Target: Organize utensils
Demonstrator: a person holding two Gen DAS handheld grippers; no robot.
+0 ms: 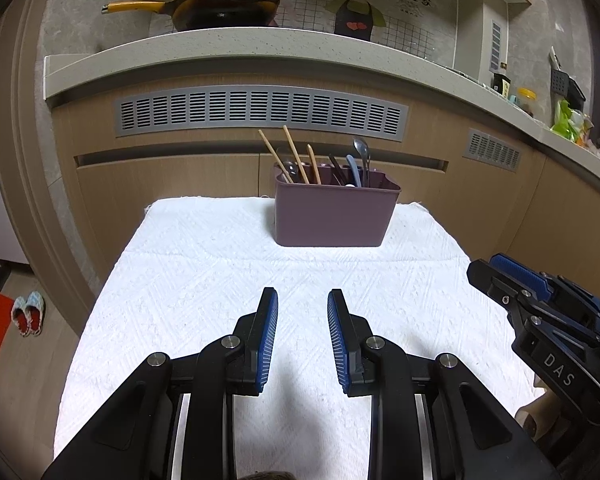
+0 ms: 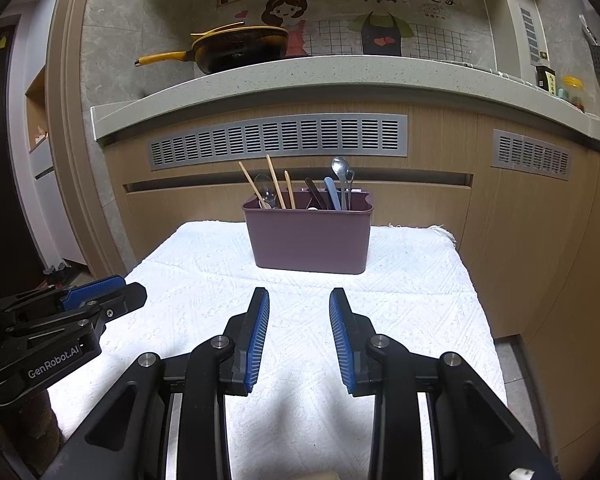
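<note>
A purple utensil caddy (image 1: pixel 332 216) at the far edge of a white towel (image 1: pixel 204 280) hides the lower ends of chopsticks (image 1: pixel 290 154) and spoons (image 2: pixel 340 178). The left gripper (image 1: pixel 302 300) and right gripper (image 2: pixel 299 299) hover wide open and empty. Their housings read "GenRobot.AI" and "DAS".

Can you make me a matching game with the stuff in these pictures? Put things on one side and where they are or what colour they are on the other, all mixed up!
Things:
1. frying pan
2. utensil holder
3. slippers
4. left gripper

Clues:
A. purple, on the white cloth
B. on the floor
C. open and empty
D. yellow handle, up on the counter

Pairs: 1-D, 2-A, 3-B, 4-C
</note>
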